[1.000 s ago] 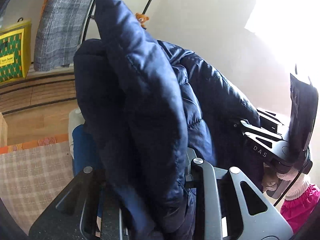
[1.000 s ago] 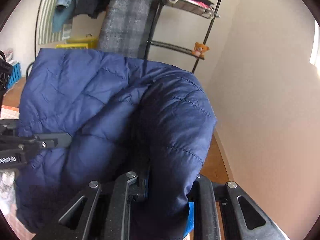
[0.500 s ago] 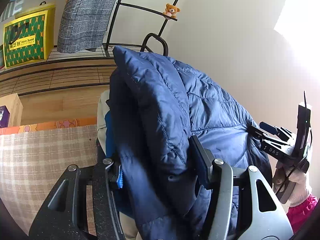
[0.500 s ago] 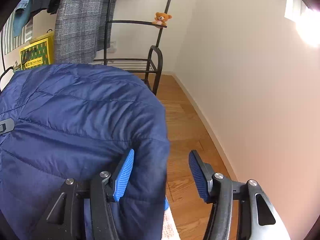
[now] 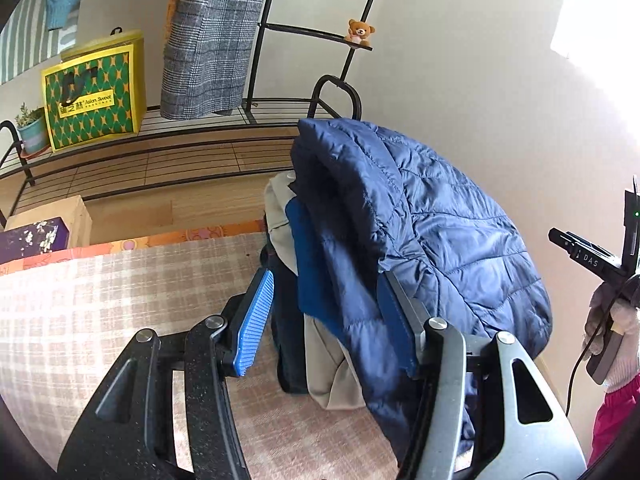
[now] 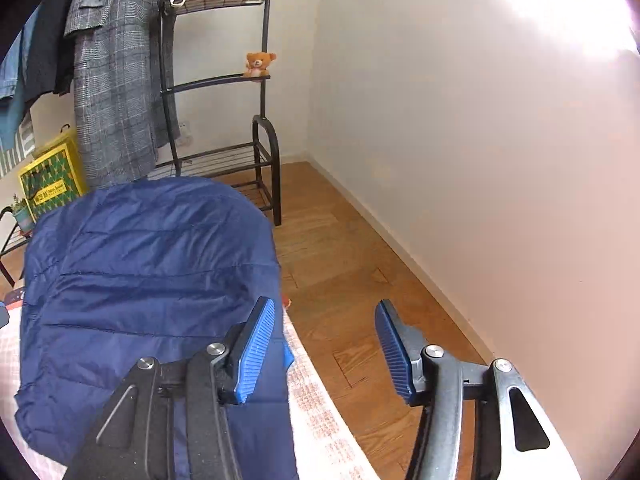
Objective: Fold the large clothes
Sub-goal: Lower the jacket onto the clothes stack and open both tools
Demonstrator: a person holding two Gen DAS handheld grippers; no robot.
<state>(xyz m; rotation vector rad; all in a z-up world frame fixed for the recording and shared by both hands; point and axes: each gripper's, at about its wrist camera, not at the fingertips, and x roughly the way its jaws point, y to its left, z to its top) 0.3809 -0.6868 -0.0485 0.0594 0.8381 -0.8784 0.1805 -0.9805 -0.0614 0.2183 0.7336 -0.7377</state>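
Jacket (image 5: 440, 232): navy quilted puffer, lying folded over a small heap of clothes on the checked cloth (image 5: 100, 300); in the right wrist view it (image 6: 152, 280) covers the cloth's near corner.
Heap: beige garment (image 5: 280, 208) and a plain blue one (image 5: 312, 264) show under the jacket's edge.
Left gripper (image 5: 324, 312): jaws wide, straddling the heap's edge, gripping nothing.
Right gripper (image 6: 324, 344): jaws wide, empty; the left pad is just beside the jacket's edge, with floor between the pads.
Writing: "DAS" in white on the right gripper's body (image 5: 588, 260); "Asian Sweet" on the yellow-green bag (image 5: 92, 88).
Rack (image 5: 256, 120): black metal; teddy (image 5: 360, 32) on a shelf, plaid coat (image 5: 216, 36) hanging.
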